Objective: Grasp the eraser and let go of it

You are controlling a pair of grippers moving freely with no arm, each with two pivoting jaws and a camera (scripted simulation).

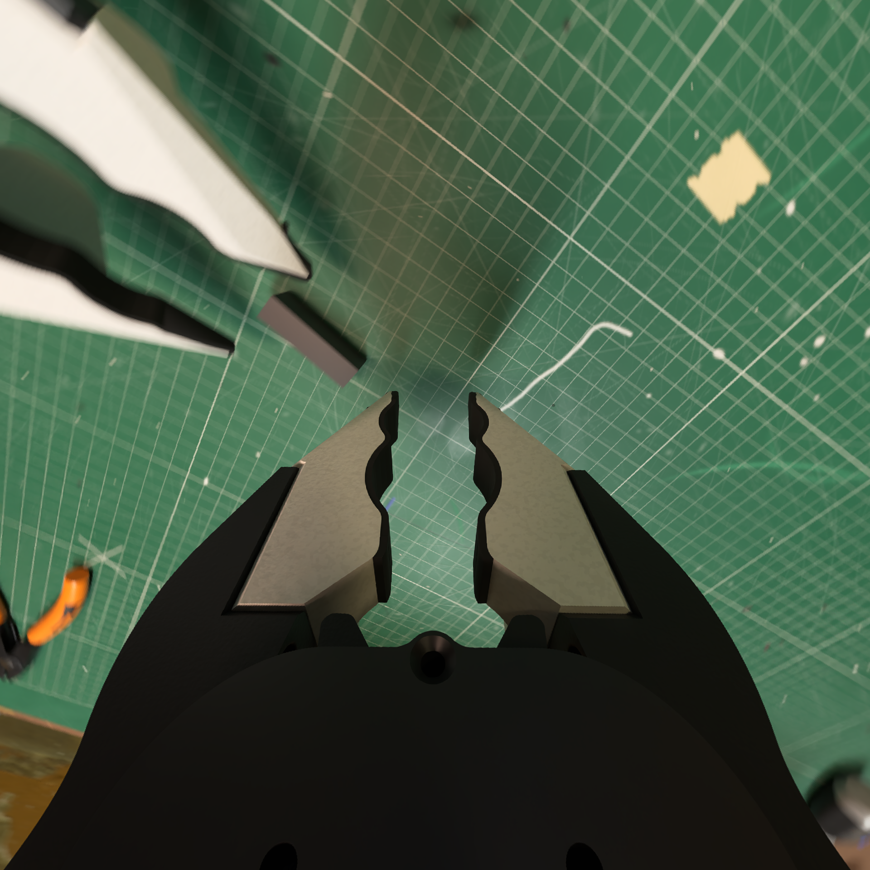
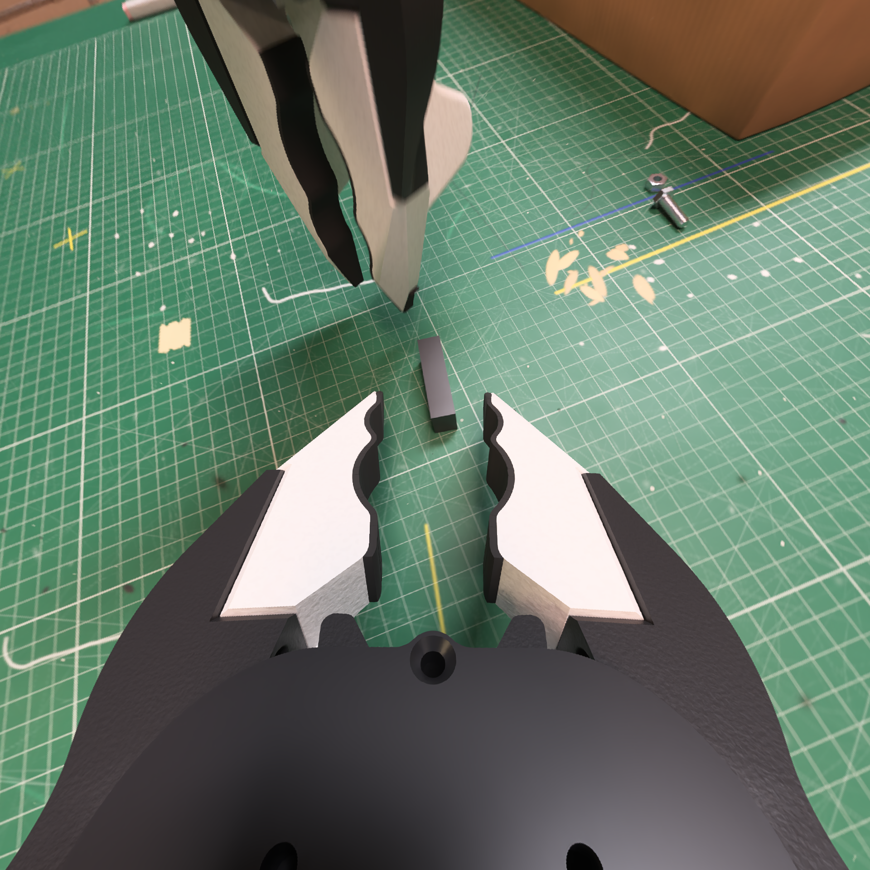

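Two grippers share our view of a green cutting mat (image 2: 141,423), and neither holds anything. Through the right wrist camera we see our right gripper (image 2: 433,400) with its fingers spread apart, nothing between them; the eraser (image 2: 437,383), a small dark grey bar, lies flat on the mat just ahead of the fingertips, its near end reaching about level with them, a little right of centre in the gap. Beyond the eraser's far end our left gripper (image 2: 381,296) points steeply down, its tips just above the mat and close to the bar without touching it. Through the left wrist camera we see the left gripper (image 1: 433,400) parted too, a narrow gap over bare mat, with the eraser (image 1: 310,339) off to the upper left of its tips and the right gripper (image 1: 268,310) beyond that. Farther right on the mat lie a silver bolt (image 2: 671,207) with a nut (image 2: 655,181) touching it, some pale shavings (image 2: 598,277), and a brown box (image 2: 729,56) in the corner.
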